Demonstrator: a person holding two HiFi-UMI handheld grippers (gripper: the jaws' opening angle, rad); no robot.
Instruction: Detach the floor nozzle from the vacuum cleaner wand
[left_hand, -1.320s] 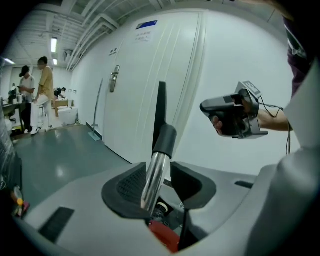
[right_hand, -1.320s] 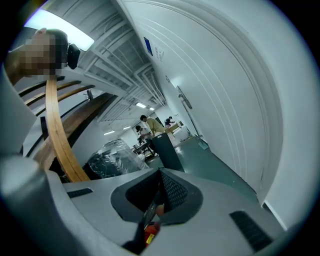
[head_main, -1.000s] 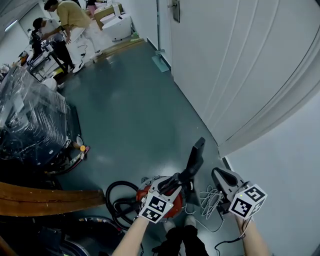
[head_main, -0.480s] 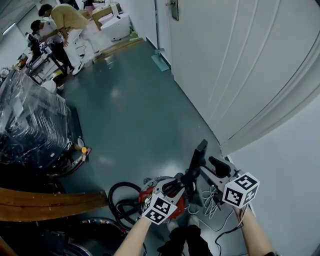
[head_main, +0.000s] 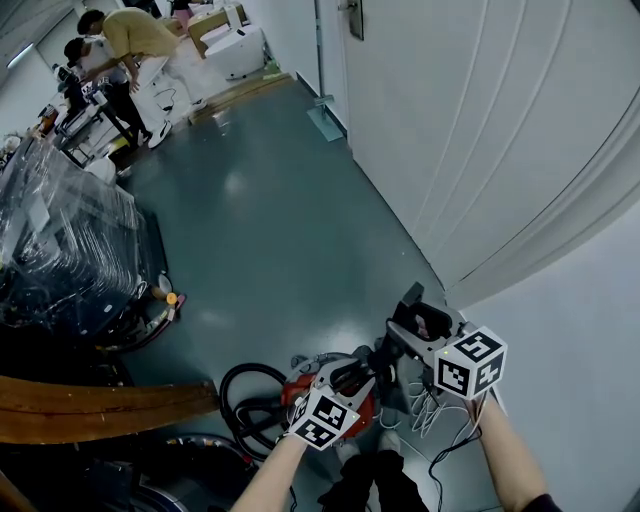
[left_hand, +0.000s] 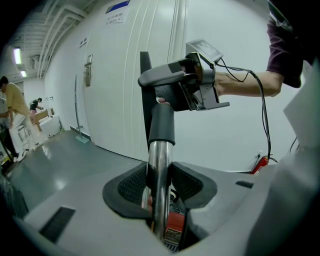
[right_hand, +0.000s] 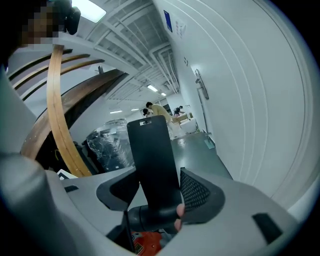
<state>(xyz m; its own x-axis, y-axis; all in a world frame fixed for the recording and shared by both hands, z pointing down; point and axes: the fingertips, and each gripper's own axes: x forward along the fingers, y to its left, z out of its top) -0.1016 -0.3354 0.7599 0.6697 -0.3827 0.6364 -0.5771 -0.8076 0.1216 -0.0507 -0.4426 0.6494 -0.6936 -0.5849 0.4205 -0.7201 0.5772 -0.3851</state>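
The left gripper (left_hand: 160, 186) has its jaws closed on the shiny chrome tube of the vacuum cleaner wand (left_hand: 159, 170), pads pressing both sides. The right gripper (right_hand: 154, 192) has just been opening its jaws. They stand wide apart with the flat black plastic floor nozzle (right_hand: 151, 160) between them, not clamped.

In the head view, a red canister vacuum body (head_main: 297, 385) with a looped black hose (head_main: 232, 385) sits on the grey-green floor at 6 o'clock. The left gripper is just above it, and the right gripper is just beside it at 4 o'clock.

The wand rises from the left jaws and slants away from the person toward 1 o'clock, so its long axis points up at the white panelled wall (head_main: 480, 130). A dark grey collar (left_hand: 161, 122) caps the tube. The nozzle sits on that upper end, its flat face upright.

Judged from these views, the nozzle is still joined to the wand, so nothing is detached yet. The wand is steadied. What remains is for the right jaws to close on the nozzle and pull it off along the tube.
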